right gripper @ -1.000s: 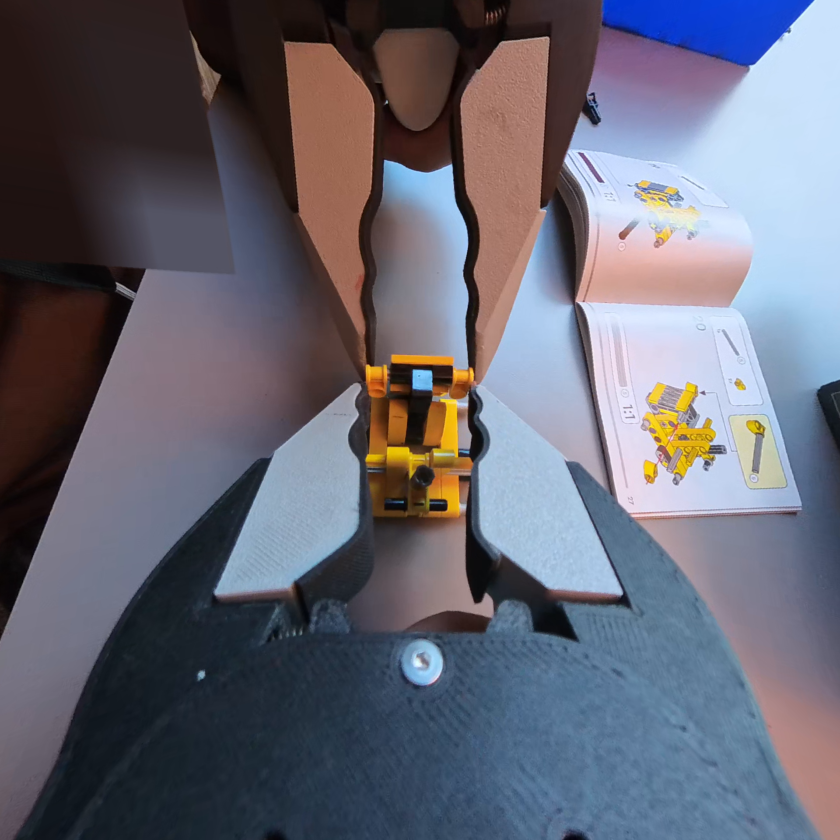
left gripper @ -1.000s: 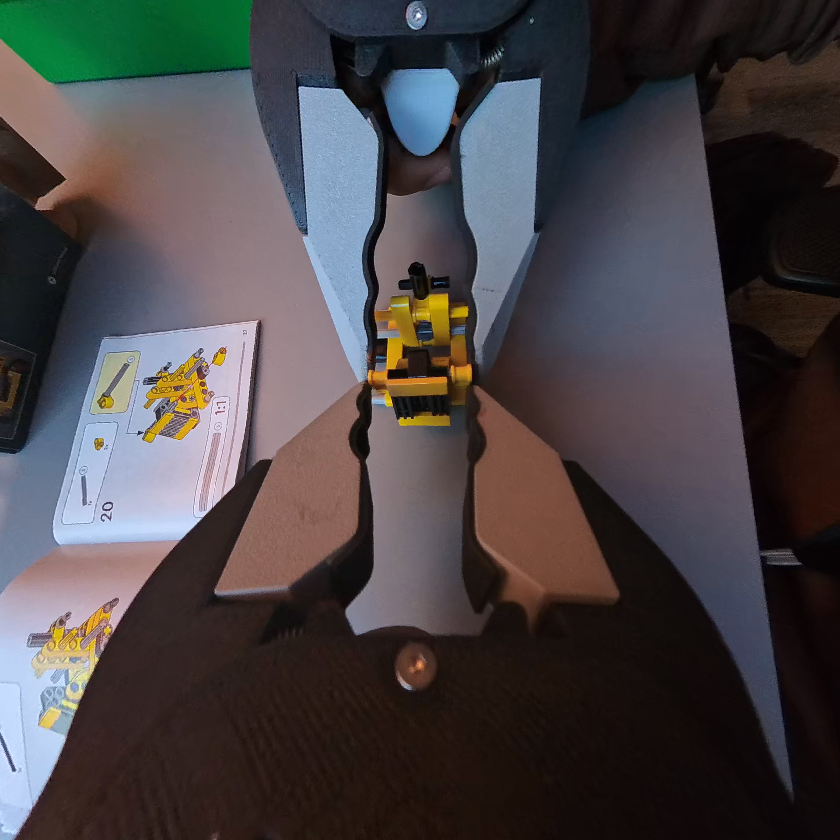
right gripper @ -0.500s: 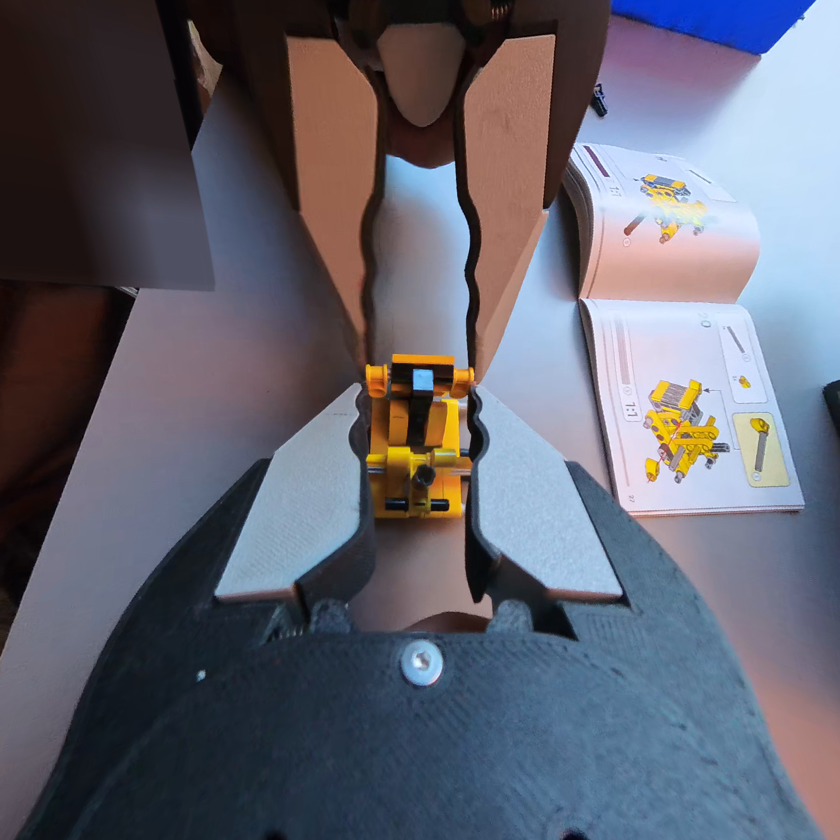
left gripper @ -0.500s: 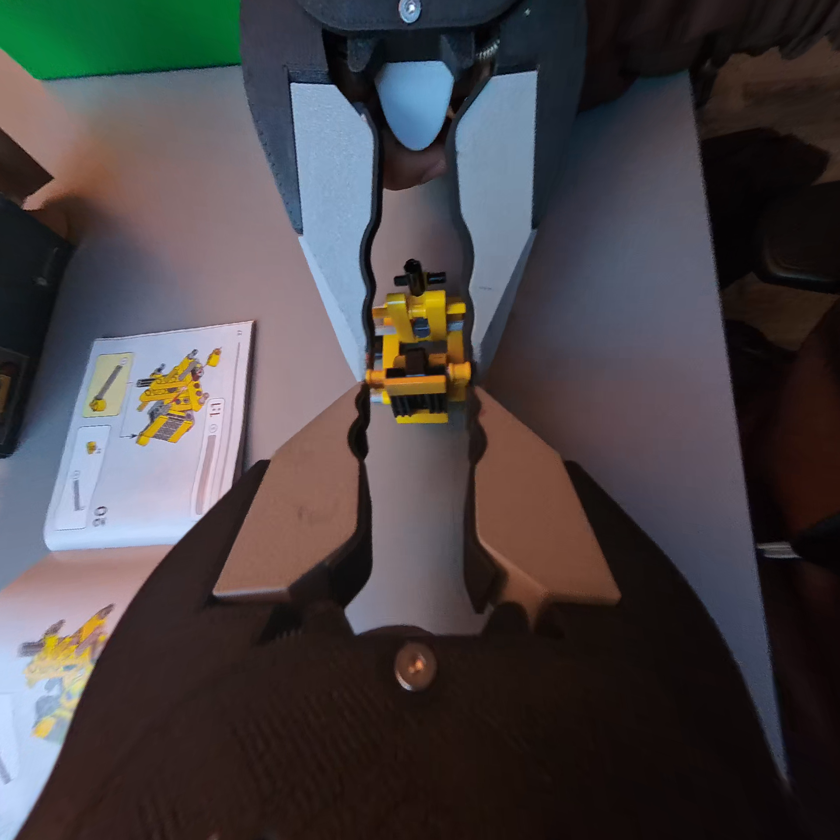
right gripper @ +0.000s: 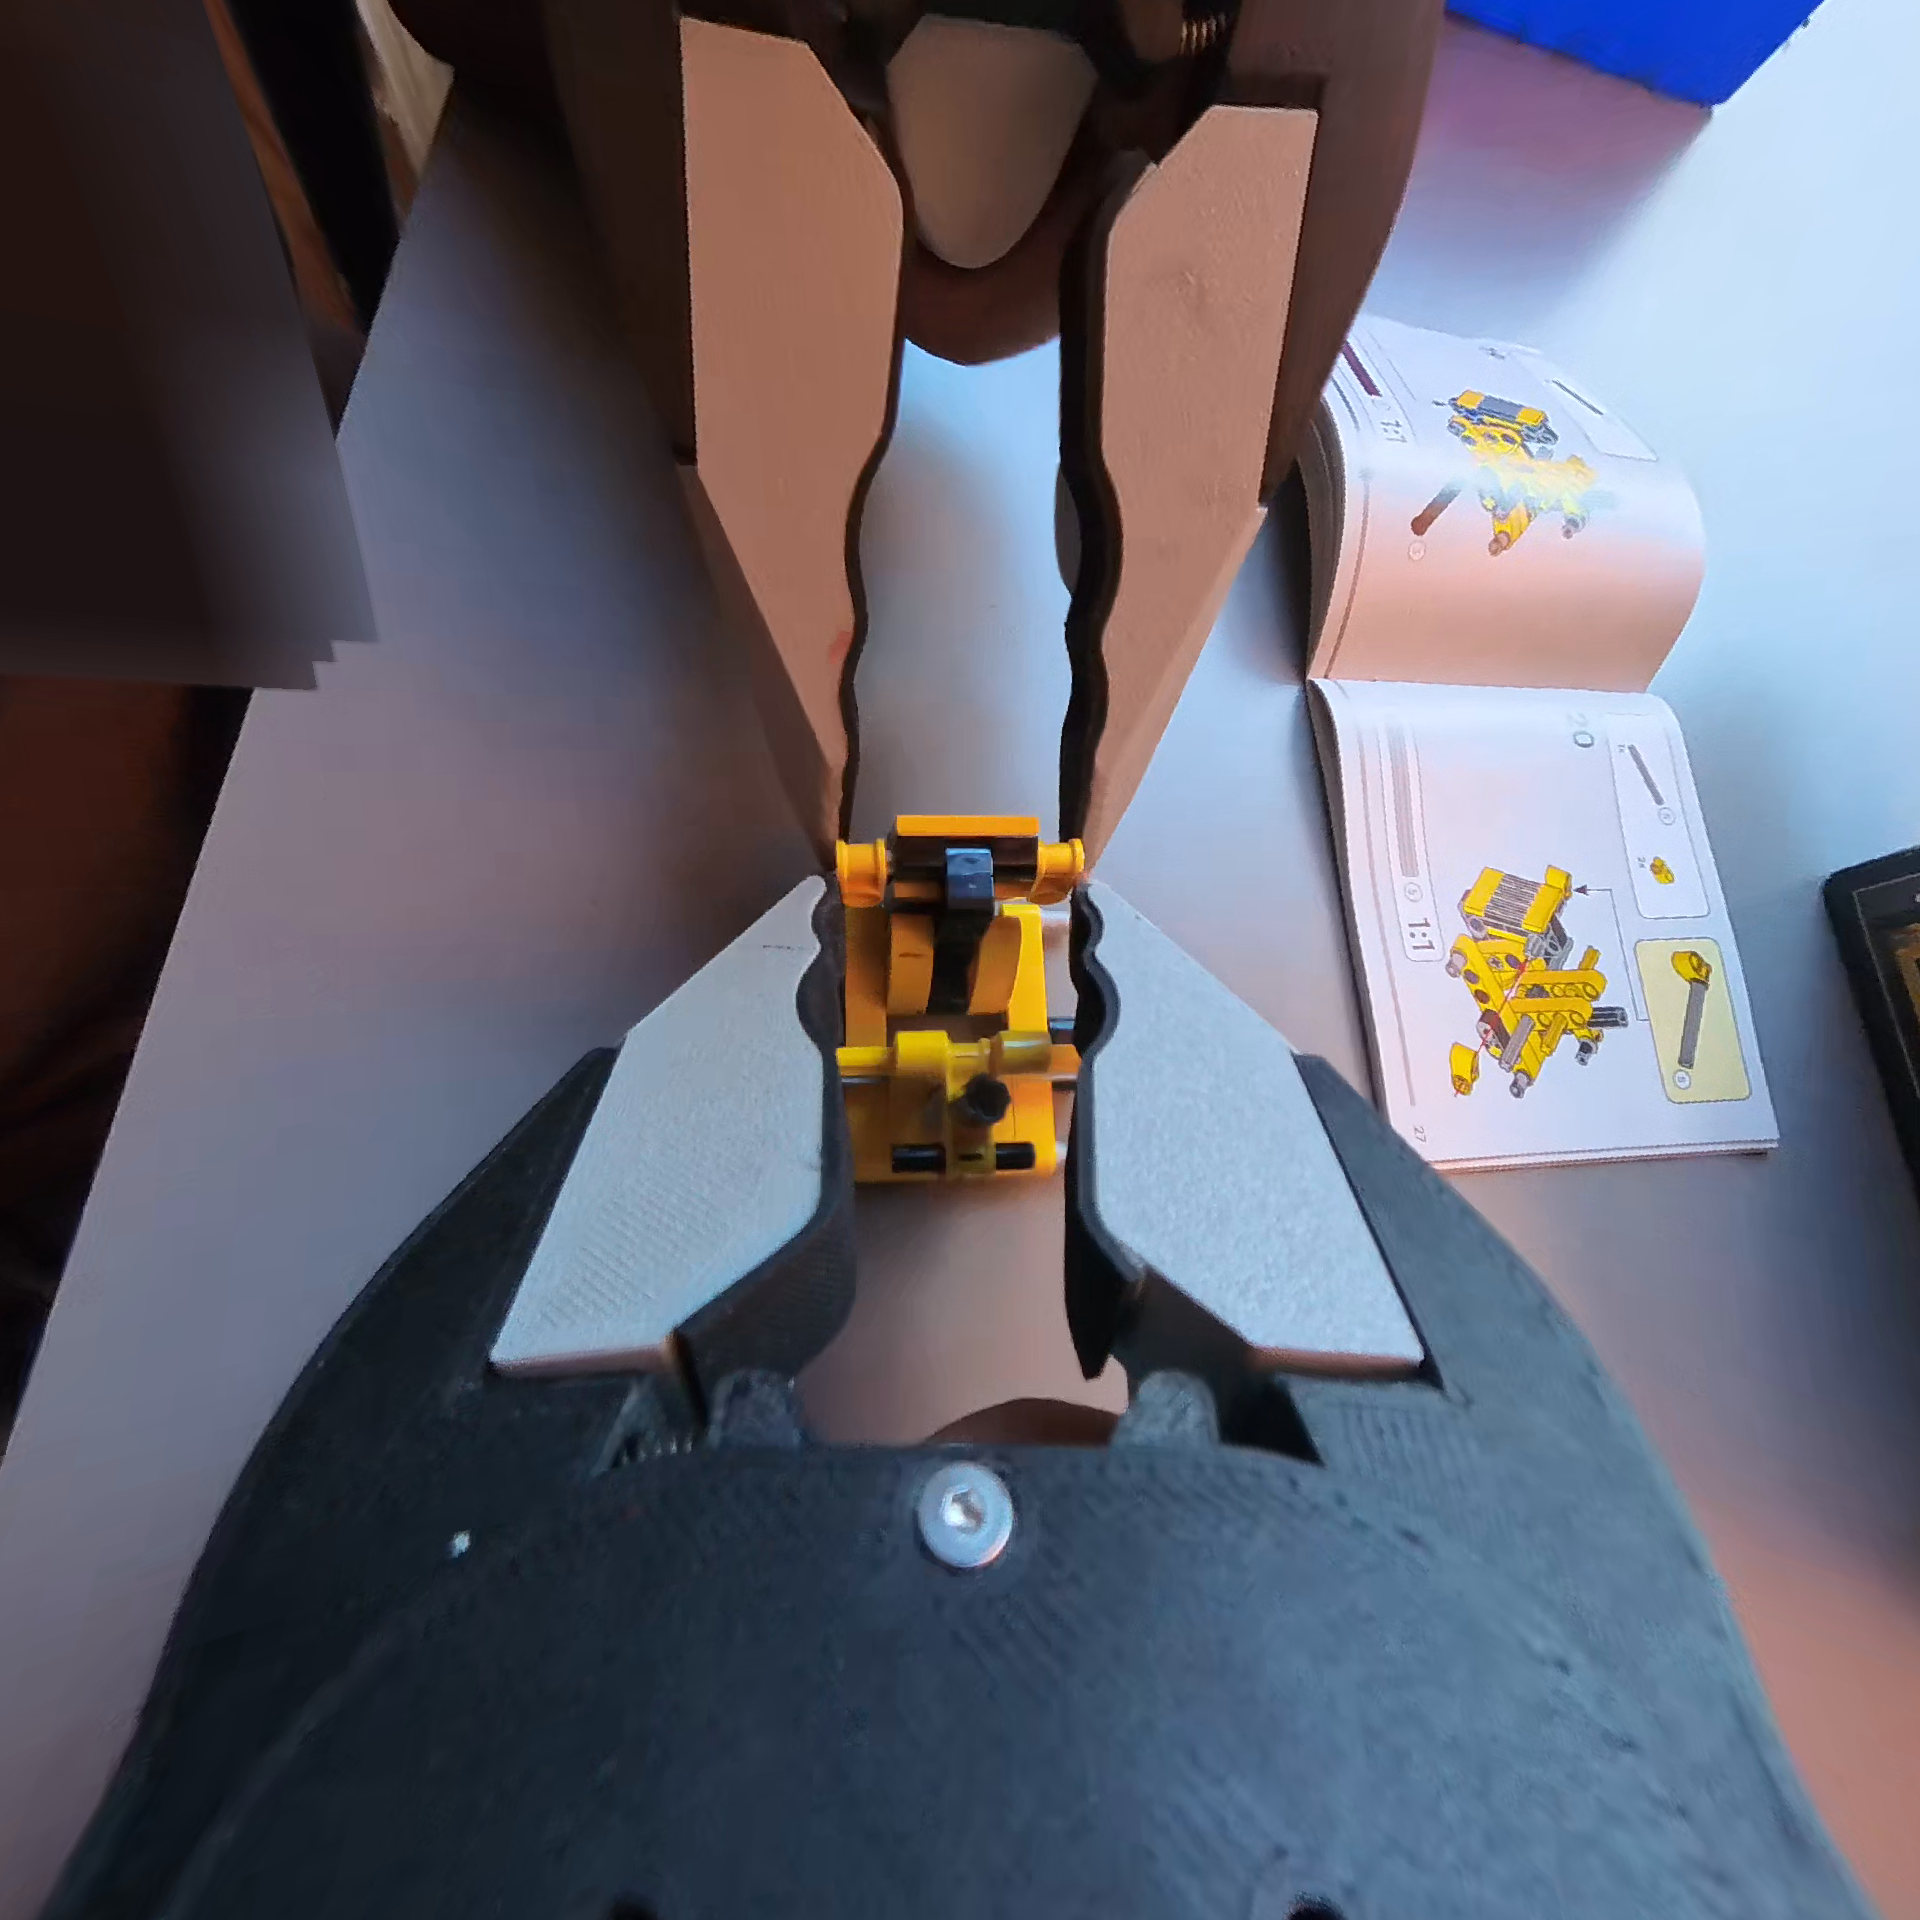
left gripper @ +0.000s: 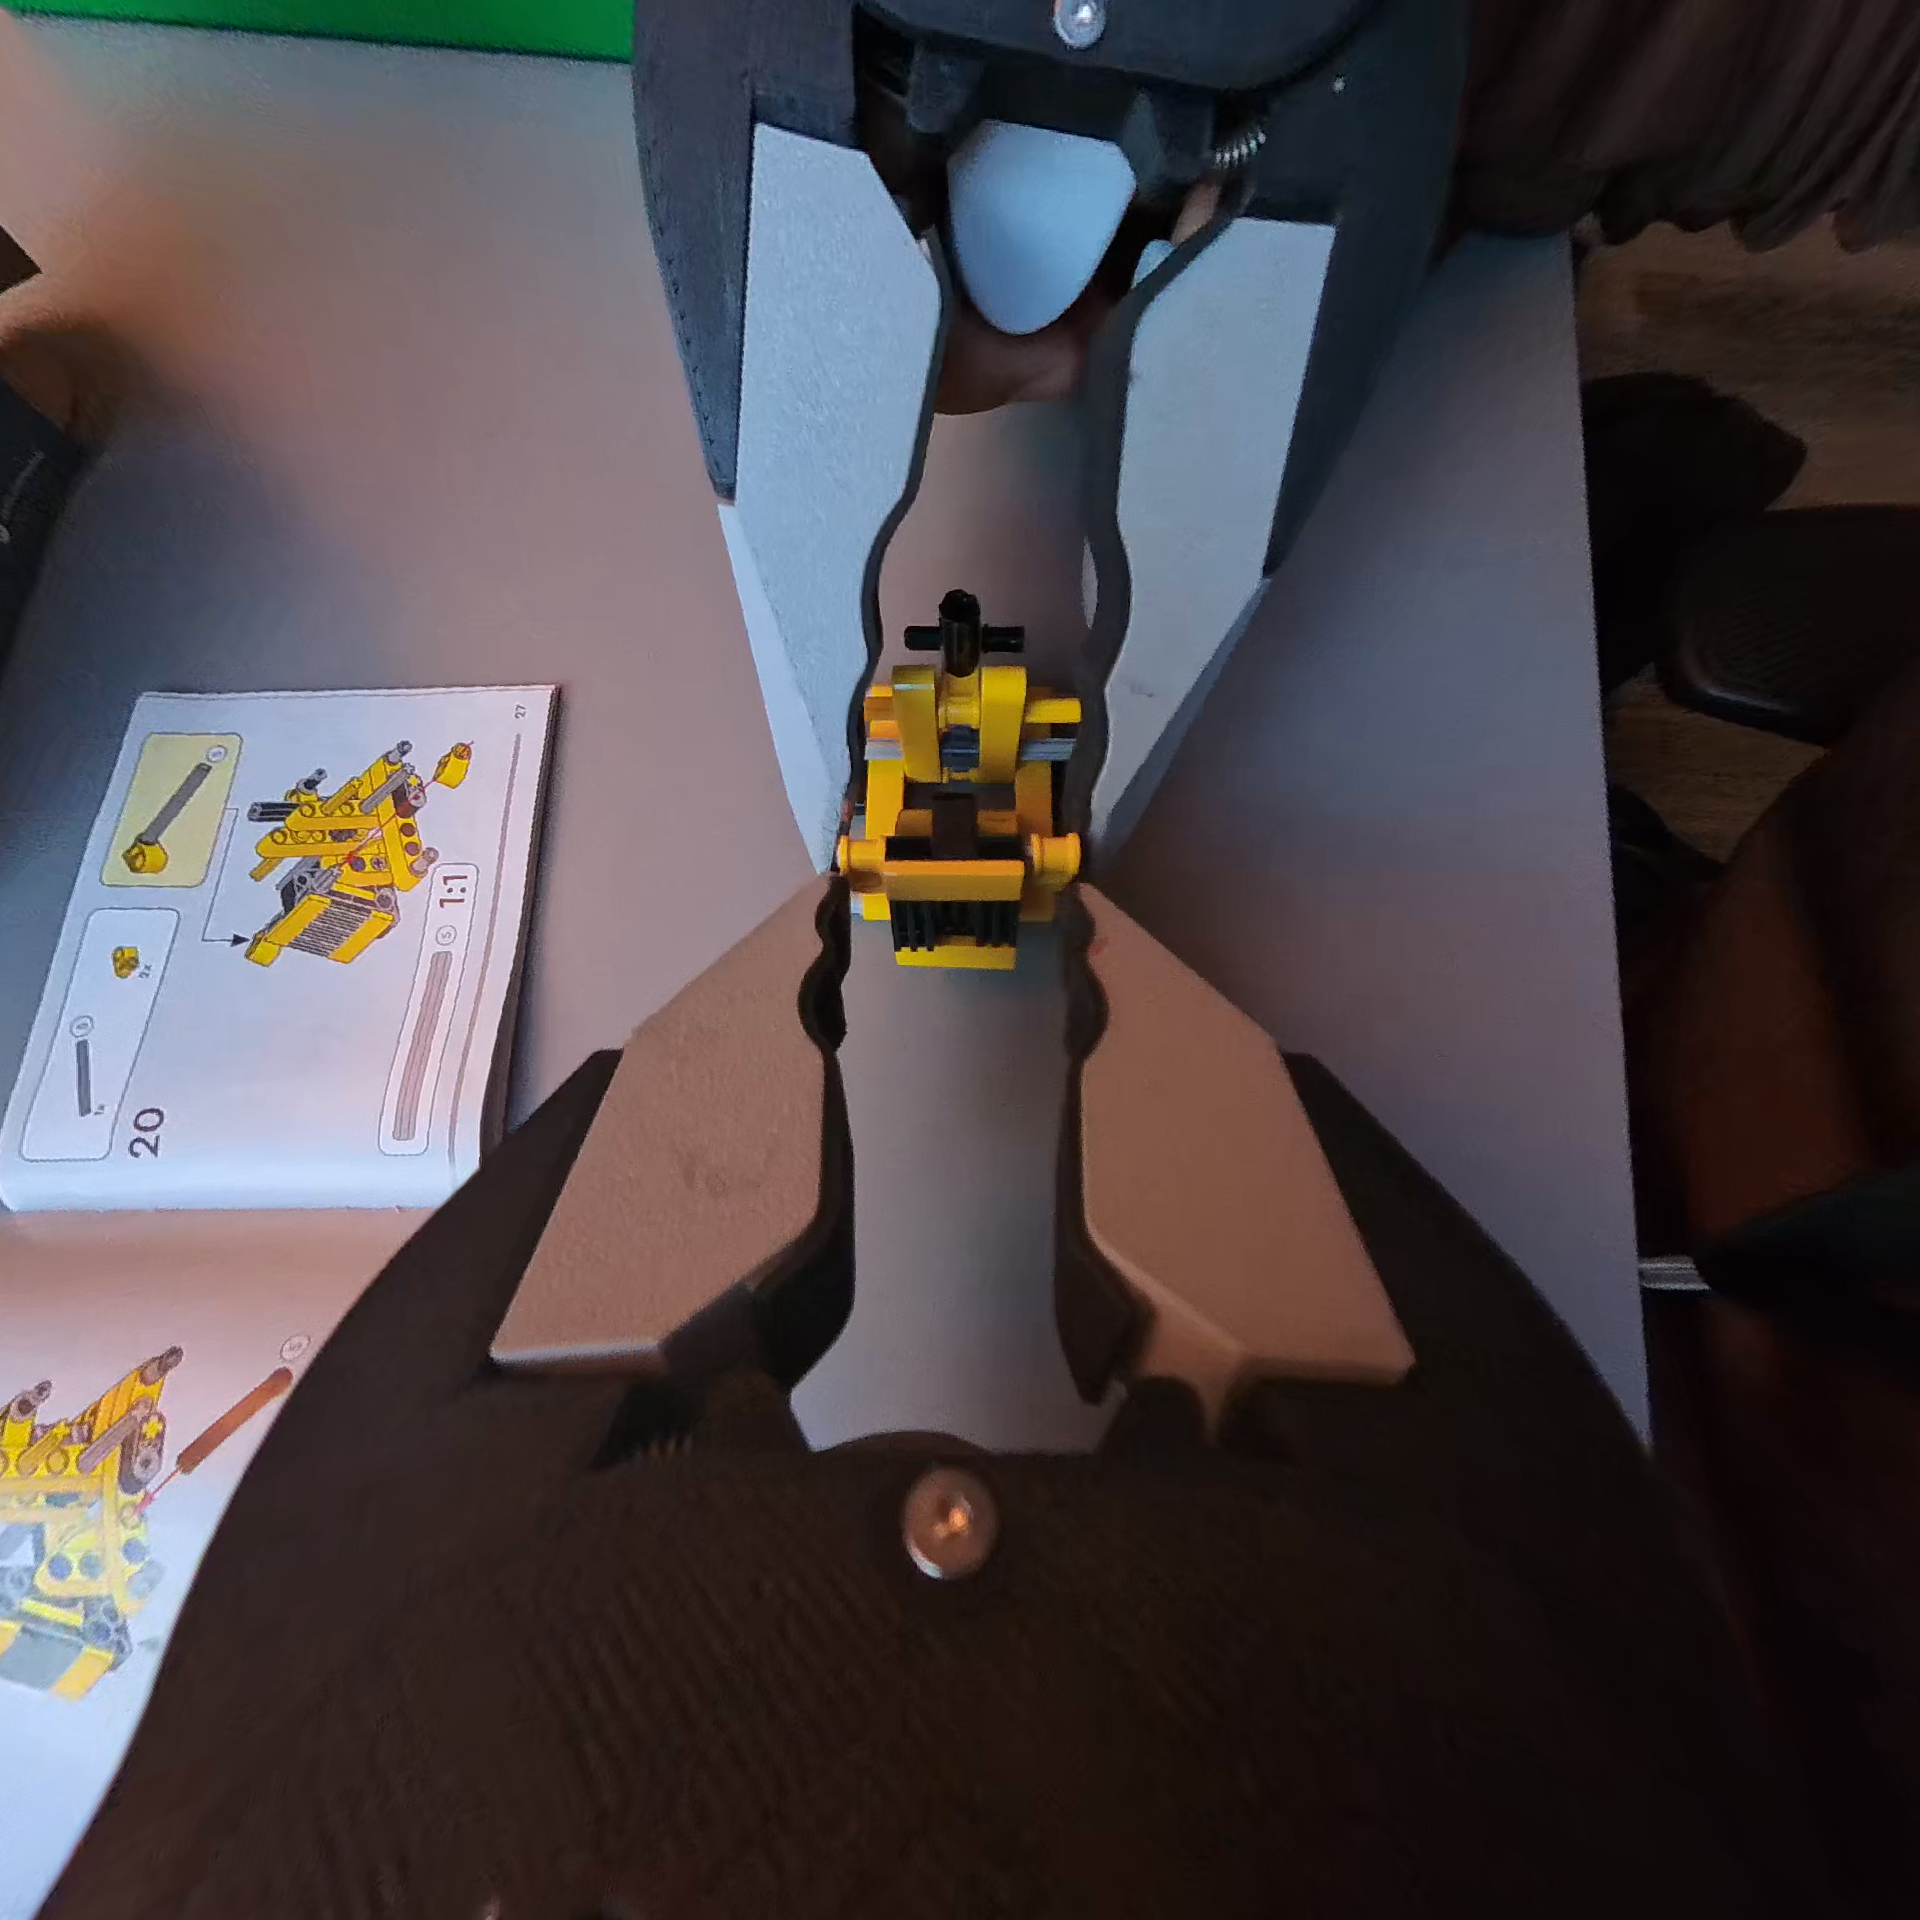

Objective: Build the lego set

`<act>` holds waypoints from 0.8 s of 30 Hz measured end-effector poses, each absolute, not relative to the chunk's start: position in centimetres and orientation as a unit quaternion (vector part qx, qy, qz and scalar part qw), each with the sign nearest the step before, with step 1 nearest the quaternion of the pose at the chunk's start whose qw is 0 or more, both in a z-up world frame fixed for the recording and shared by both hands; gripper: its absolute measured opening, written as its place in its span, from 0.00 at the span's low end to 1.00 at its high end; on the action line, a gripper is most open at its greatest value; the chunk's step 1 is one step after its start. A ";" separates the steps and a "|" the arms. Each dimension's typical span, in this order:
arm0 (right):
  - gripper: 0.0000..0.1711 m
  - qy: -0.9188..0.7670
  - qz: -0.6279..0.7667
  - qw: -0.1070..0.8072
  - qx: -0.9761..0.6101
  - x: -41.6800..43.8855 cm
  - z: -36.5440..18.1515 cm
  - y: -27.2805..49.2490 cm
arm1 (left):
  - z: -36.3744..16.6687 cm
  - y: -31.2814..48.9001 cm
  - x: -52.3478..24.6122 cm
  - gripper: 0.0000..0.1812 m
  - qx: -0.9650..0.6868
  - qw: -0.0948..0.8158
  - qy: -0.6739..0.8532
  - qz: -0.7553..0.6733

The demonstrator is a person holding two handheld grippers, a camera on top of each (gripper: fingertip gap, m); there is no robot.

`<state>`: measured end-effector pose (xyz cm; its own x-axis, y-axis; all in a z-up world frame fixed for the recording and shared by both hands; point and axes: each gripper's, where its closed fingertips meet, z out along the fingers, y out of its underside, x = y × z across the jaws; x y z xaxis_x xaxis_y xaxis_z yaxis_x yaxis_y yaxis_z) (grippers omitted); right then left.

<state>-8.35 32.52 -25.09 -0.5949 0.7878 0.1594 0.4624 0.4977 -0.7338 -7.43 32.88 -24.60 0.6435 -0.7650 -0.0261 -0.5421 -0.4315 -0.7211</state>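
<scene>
A small yellow and black lego model (left gripper: 961, 821) is held just above the grey table (left gripper: 364, 416) between my two grippers, which face each other. My left gripper (left gripper: 956, 904) is shut on the model's near end, its tips against the yellow bushes at each side. My right gripper (right gripper: 954, 904) is shut on the other end of the model (right gripper: 951, 1039), which fills the gap between its jaws. The right gripper's fingers (left gripper: 810, 520) reach in from the top of the left wrist view. The left gripper's fingers (right gripper: 790, 468) reach in from the top of the right wrist view.
An open instruction booklet (left gripper: 291, 935) lies flat on the table beside the grippers and also shows in the right wrist view (right gripper: 1538, 935). A black box (right gripper: 1881, 997) lies beyond it. The table's edge (left gripper: 1600, 935) runs close on the other side, with dark floor past it. The tips of both grippers are at nearly the same place.
Both grippers keep their hold on the model. The pair has shifted slightly over the table, and the model now looks tilted a little more towards the right wrist camera.
</scene>
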 end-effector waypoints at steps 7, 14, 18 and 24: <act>0.23 -0.836 0.300 0.254 -0.383 -8.3 -25.1 32.5 | -24.6 32.8 -7.4 0.21 -0.844 0.341 0.393 -0.126; 0.23 -0.840 0.314 0.244 -0.368 -7.8 -25.4 32.2 | -25.3 32.6 -7.4 0.27 -0.850 0.328 0.390 -0.133; 0.21 -0.838 0.322 0.235 -0.373 -7.7 -25.5 32.4 | -24.9 32.4 -6.8 0.27 -0.850 0.329 0.382 -0.156; 0.19 -0.840 0.315 0.242 -0.371 -7.9 -25.4 32.2 | -24.8 32.9 -7.1 0.25 -0.861 0.322 0.365 -0.149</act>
<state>-7.90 32.22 -25.44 -0.6080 0.7750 0.1720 0.4708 0.5265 -0.7079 -7.07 32.85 -24.77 0.6888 -0.7246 0.0223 -0.5326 -0.5266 -0.6626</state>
